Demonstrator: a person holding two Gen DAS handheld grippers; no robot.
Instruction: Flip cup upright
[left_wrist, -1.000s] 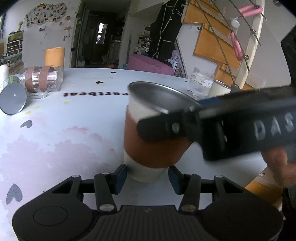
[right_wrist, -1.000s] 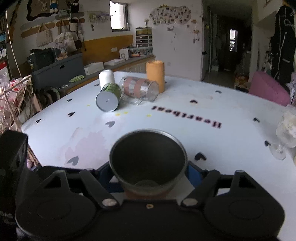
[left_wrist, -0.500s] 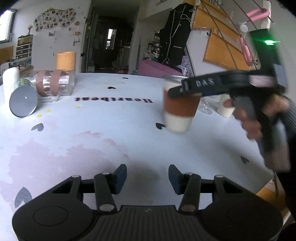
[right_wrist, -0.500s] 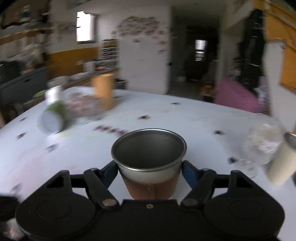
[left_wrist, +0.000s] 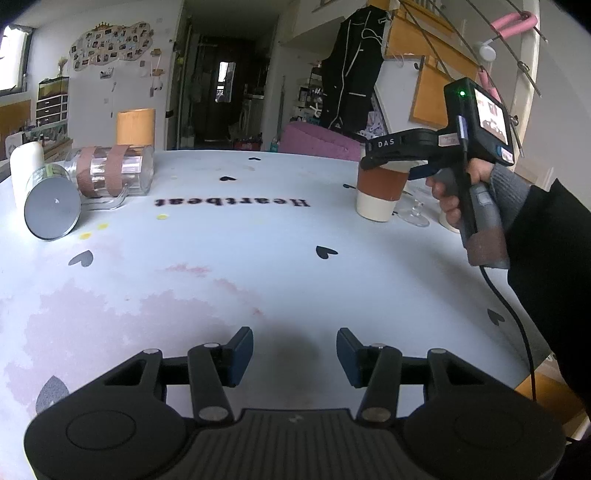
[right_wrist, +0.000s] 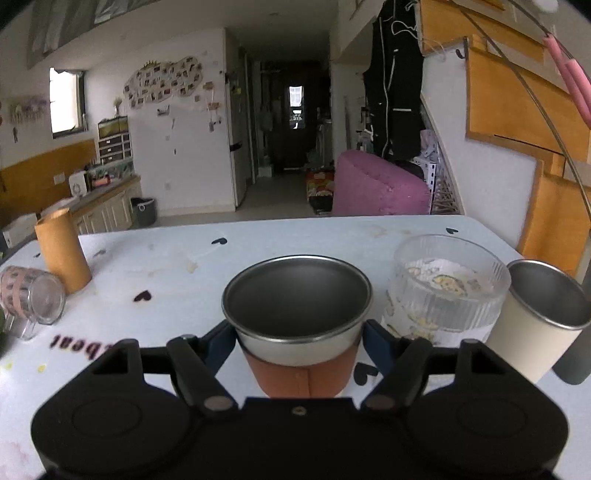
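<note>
Right wrist view: cup (right_wrist: 297, 325) upright between right gripper (right_wrist: 299, 341) jaws, held at rim, base on counter (right_wrist: 295, 236); left gripper (left_wrist: 294, 356) jaws wide, empty, well apart.

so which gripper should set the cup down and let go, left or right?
Right. The right gripper is shut on the cup, which is upright with its base at the table. The left gripper is open with nothing in it, well short of the cup.
</note>
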